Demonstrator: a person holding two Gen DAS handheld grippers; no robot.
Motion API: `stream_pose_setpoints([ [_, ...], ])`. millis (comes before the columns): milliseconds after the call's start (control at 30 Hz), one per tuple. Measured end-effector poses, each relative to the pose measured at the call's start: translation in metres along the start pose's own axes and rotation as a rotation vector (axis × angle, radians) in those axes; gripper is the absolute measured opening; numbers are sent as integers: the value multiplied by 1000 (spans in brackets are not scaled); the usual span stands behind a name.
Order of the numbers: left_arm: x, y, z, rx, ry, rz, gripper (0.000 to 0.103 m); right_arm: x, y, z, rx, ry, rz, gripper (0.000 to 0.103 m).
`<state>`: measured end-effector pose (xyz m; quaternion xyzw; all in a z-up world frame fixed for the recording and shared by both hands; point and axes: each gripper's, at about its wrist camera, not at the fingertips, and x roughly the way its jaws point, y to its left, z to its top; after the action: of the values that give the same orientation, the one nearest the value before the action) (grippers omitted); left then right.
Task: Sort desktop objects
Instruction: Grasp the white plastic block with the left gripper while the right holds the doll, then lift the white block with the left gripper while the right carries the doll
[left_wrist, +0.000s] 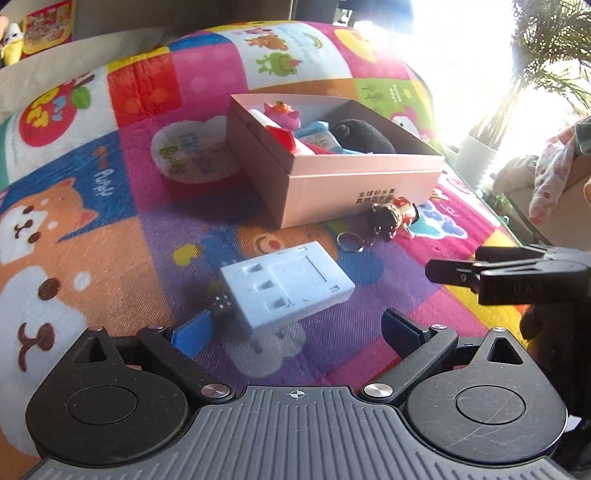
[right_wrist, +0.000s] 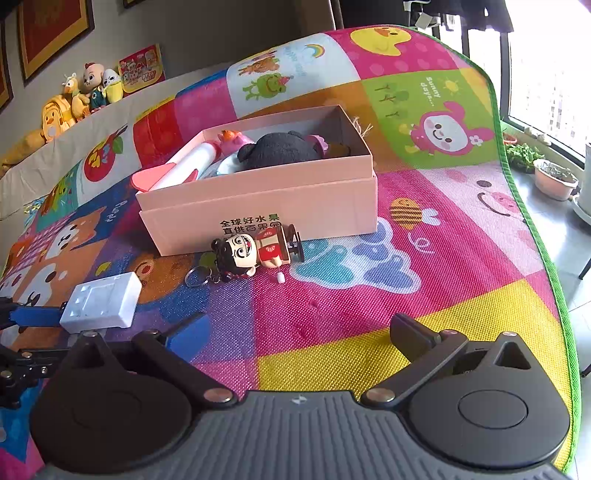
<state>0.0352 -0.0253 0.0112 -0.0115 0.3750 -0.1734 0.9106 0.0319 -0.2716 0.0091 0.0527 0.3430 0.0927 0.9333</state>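
Note:
A white plug block (left_wrist: 286, 284) lies on the colourful play mat (left_wrist: 110, 258), just beyond the tips of my left gripper (left_wrist: 297, 332). That gripper is open, its blue pads (left_wrist: 192, 338) wide apart, and a small black USB piece (left_wrist: 221, 304) lies by the left pad. In the right wrist view the block (right_wrist: 101, 304) sits at the left, with the left gripper's blue finger (right_wrist: 35, 317) against it. A doll keychain (right_wrist: 255, 253) lies in front of the pink box (right_wrist: 258, 199). My right gripper (right_wrist: 299, 332) hovers open and empty over the mat.
The pink box (left_wrist: 362, 181) holds a black plush (right_wrist: 280, 151), a pink toy (left_wrist: 282, 114) and a white tube (right_wrist: 188, 164). The mat's green edge (right_wrist: 554, 266) drops off at the right, with plant pots (right_wrist: 556, 181) beyond. Plush toys (right_wrist: 77, 99) line the sofa back.

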Motion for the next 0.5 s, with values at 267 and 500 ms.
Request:
stream_pose_setpoints([
  [267,23,-12,11,42,-13,88,100,1,-2,0,7,-2,7,103],
  [500,30,-13,16,68,-28,114,98,0,-3,0,12,-5,12,103],
])
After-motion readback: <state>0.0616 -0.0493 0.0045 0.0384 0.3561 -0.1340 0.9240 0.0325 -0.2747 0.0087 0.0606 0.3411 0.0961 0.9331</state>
